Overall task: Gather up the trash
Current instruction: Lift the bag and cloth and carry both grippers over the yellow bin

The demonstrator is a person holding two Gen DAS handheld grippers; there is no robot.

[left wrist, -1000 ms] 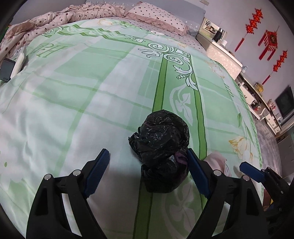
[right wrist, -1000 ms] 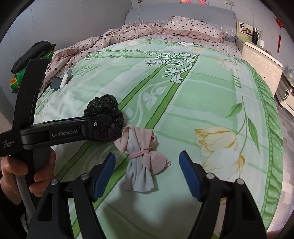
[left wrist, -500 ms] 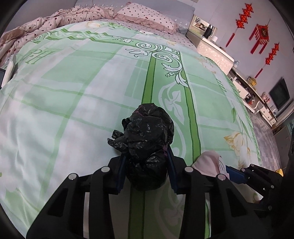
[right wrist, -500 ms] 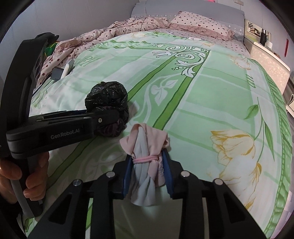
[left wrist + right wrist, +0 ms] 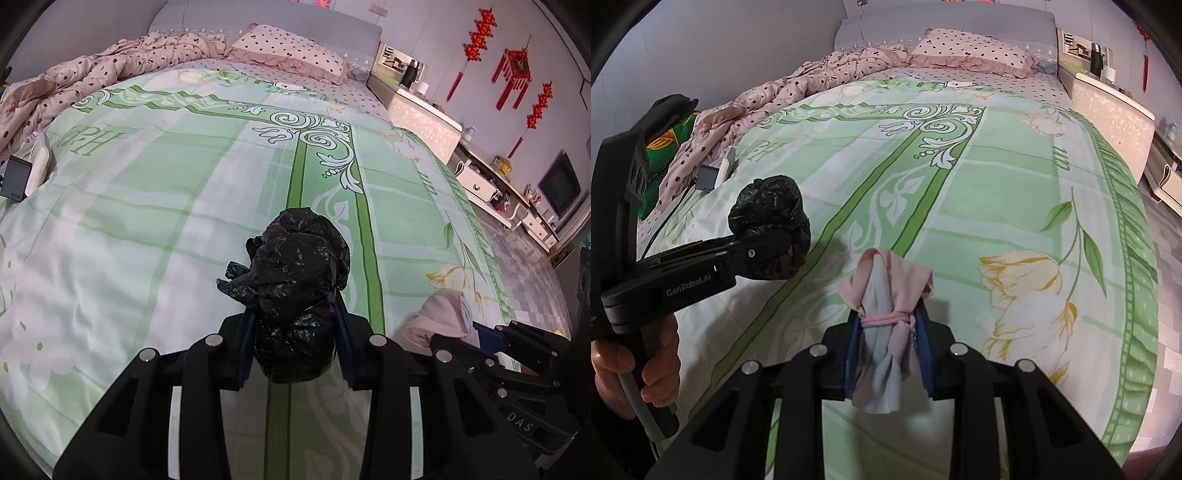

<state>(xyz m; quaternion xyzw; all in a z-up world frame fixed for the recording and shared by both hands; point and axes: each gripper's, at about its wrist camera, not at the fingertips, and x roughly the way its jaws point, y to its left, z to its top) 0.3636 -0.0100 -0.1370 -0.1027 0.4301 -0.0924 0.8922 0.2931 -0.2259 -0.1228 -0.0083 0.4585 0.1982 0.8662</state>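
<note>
The blue pads of the left gripper press on both sides of a crumpled black plastic bag. Its jaws have just been closing, and now they hold the bag narrow between them. The upper part of the bag swells out above the fingertips, and the lower part hangs down between the black fingers. In the right wrist view the same bag seems lifted clear of the bed cover, with its shadow on the cloth just beside it.

The right gripper has also just been closing its jaws, and its blue pads now clamp a small cloth bundle. The bundle is pink and pale grey-blue, tied around the middle with a pink band at the level of the fingertips. Its pink top stands above the pads and its grey end hangs below them.

Both things are over the near part of a bed with a green and white flowered cover. A hand grips the handle of the left gripper at the left edge of the right wrist view. Farther away lie a crumpled dotted pink quilt and a dotted pillow at the grey headboard. A small dark device lies at the left edge of the bed.
</note>
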